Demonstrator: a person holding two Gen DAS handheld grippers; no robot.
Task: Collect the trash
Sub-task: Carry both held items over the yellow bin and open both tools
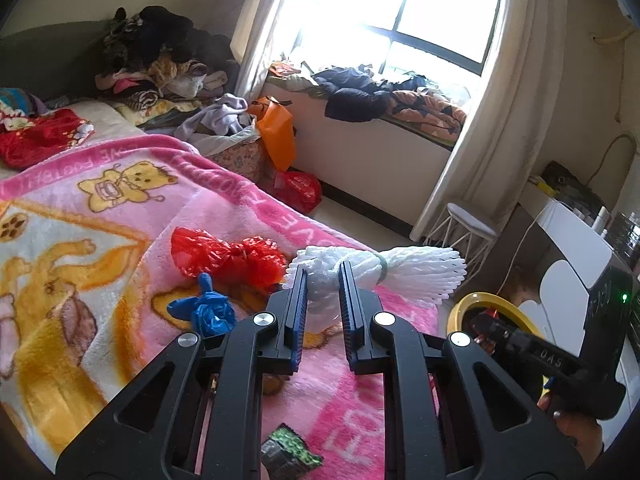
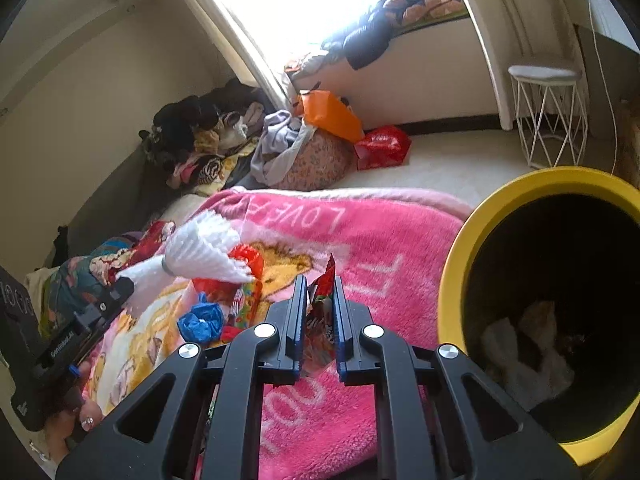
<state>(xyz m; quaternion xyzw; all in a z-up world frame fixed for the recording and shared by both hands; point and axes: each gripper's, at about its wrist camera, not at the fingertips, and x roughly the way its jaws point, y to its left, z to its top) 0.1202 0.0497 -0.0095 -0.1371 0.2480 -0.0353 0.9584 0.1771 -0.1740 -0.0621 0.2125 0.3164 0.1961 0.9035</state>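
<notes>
A bed covered by a pink cartoon-print blanket (image 1: 132, 216) fills the left and lower part of the left wrist view. Lying directly on it at frame centre: a crumpled red plastic bag (image 1: 224, 256) and, just below it, a knotted blue plastic bag (image 1: 206, 310); a green-and-black wrapper (image 1: 290, 454) lies at the bottom edge. A red cloth (image 1: 40, 140) and a heap of clothes (image 1: 160, 64) occupy the upper left.

Two wrist fisheyes, close over the pink blanket (image 1: 120, 208) (shared), angled downward toward the window (image 1: 400, 12)
</notes>
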